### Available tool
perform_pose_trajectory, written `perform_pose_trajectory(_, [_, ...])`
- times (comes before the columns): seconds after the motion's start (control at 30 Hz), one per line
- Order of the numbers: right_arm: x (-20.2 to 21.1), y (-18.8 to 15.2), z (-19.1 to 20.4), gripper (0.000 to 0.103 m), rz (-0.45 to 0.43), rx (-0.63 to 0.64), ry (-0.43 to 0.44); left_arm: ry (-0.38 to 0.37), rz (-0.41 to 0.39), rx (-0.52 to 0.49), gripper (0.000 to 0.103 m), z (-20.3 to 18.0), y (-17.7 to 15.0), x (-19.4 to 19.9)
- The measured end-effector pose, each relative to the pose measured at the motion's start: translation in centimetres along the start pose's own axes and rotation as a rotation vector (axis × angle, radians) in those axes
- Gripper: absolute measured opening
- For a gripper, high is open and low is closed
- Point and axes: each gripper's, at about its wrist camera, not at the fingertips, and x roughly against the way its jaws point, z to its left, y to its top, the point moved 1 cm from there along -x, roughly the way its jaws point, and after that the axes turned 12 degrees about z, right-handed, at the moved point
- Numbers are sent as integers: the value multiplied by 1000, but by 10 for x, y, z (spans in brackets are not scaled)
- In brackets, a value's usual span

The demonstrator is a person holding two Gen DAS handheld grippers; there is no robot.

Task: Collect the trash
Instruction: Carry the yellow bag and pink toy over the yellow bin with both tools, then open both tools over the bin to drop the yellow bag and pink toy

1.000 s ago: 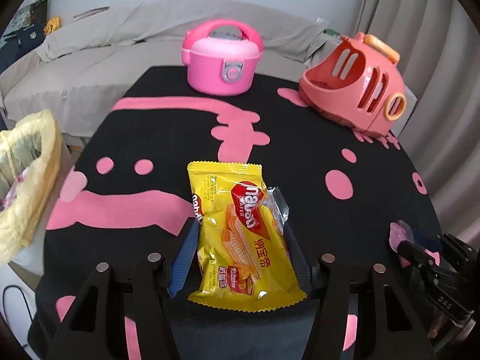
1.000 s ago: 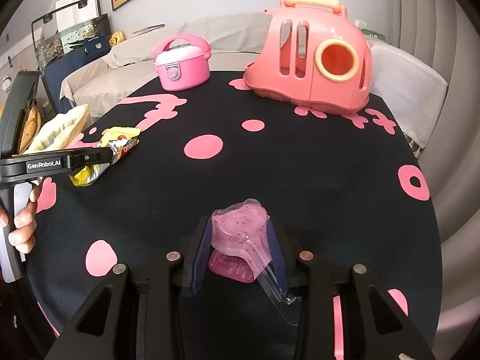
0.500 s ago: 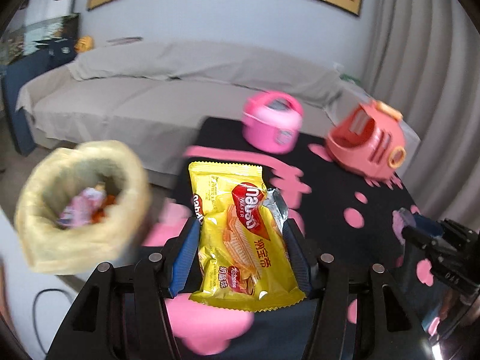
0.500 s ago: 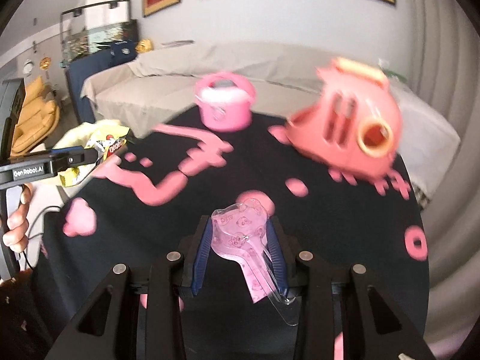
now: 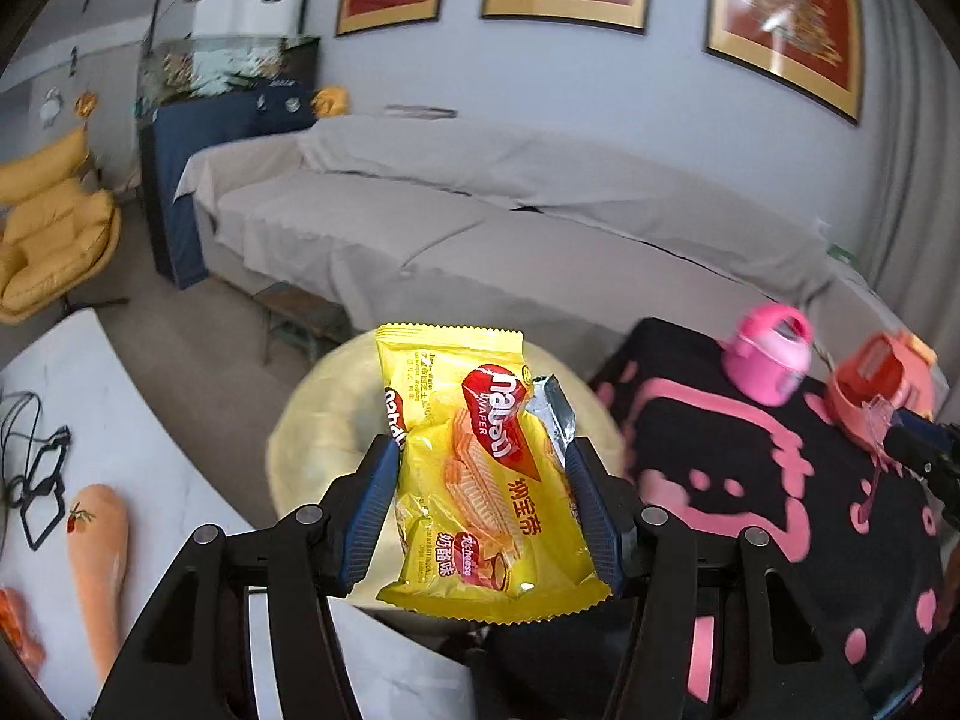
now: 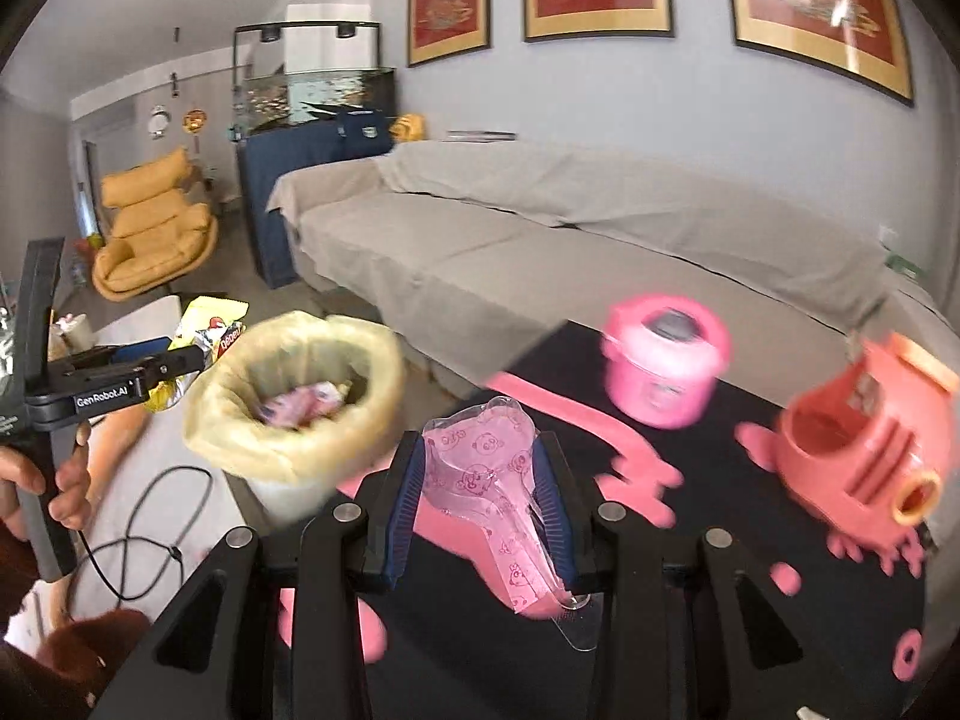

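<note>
My left gripper (image 5: 480, 510) is shut on a yellow wafer wrapper (image 5: 480, 480) and holds it in the air just over the yellow-lined trash bin (image 5: 318, 420). My right gripper (image 6: 480, 504) is shut on a clear pink plastic package (image 6: 480, 480), raised above the black table with pink spots (image 6: 720, 570). In the right wrist view the bin (image 6: 300, 414) stands left of the table with pink trash inside, and the left gripper (image 6: 180, 360) with the wrapper (image 6: 210, 330) is just left of it.
A pink toy cooker (image 6: 663, 372) and a coral toy carrier (image 6: 864, 444) stand on the table. A grey sofa (image 5: 510, 228) lies behind. A white low table (image 5: 78, 450) with an orange object and cables is at the left.
Both grippers have lifted off the table and swung left toward the bin with their loads. The wrapper now hangs over the bin's opening.
</note>
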Motion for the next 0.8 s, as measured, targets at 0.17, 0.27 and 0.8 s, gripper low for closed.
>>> perform_pose_trajectory(0.17, [-29, 24, 23, 34, 17, 22, 33, -68, 39, 61, 58, 42, 18, -29])
perform_pose_trajectory(0.27, [-45, 33, 30, 34, 36, 35, 39, -120, 69, 73, 65, 53, 29, -54])
perform_pose_trajectory(0.8, [-142, 83, 86, 34, 126, 91, 144, -46, 72, 193, 92, 94, 38, -66])
